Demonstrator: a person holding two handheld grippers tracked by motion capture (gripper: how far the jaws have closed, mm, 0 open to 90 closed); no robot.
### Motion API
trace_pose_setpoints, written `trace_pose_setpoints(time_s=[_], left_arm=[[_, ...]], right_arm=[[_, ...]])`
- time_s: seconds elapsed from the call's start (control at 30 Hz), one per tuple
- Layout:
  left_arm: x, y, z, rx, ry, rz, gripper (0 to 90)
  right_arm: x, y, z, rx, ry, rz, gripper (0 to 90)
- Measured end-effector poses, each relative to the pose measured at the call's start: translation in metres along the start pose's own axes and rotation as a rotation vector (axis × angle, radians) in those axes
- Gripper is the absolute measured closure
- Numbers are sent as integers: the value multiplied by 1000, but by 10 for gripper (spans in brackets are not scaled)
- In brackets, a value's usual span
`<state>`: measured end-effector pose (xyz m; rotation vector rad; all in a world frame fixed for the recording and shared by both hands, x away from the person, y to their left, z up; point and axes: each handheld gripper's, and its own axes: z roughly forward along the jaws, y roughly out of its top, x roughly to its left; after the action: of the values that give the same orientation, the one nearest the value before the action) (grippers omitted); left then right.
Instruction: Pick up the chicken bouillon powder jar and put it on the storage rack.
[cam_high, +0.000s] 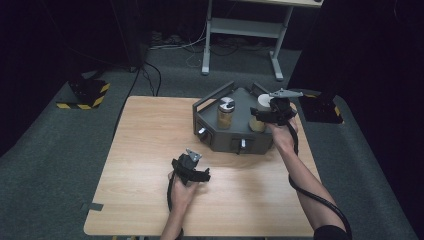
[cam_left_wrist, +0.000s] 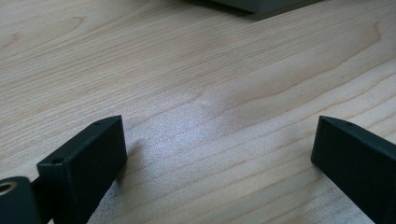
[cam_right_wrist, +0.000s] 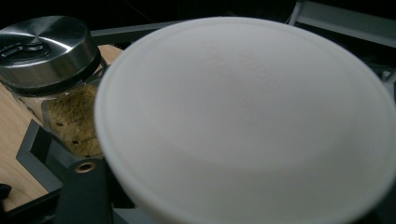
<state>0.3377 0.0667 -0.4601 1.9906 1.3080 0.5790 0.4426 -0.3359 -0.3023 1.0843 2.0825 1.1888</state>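
A grey metal rack with knobs on its front stands at the back right of the wooden table. Two jars stand in it: a steel-lidded jar of tan powder and a white-lidded jar. My right gripper sits right at the white-lidded jar. In the right gripper view the white lid looms close and hides the jaw tips, with the steel-lidded jar to its left. My left gripper rests low over the bare table, open, with nothing between its jaws.
The rack's frame and handle bars rise around the jars. Behind the table stands a white desk frame. Black stands with yellow-black striped bases sit on the carpet at the back left and right.
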Motion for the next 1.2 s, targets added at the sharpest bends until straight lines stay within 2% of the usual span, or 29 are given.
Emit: trace_pose_setpoints(time_s=[0.27, 0.4, 0.87, 1.2], left_arm=[[0, 0, 0, 1, 1, 0, 34], [0, 0, 0, 1, 1, 0, 35], [0, 0, 0, 1, 1, 0, 34], [0, 0, 0, 0, 1, -1, 34]], right_arm=[[4, -6, -1, -11, -21, -3, 138], [3, -8, -5, -23, -16, -5, 106], [0, -19, -19, -49, 0, -7, 93], [-1, -34, -31, -55, 3, -10, 96]])
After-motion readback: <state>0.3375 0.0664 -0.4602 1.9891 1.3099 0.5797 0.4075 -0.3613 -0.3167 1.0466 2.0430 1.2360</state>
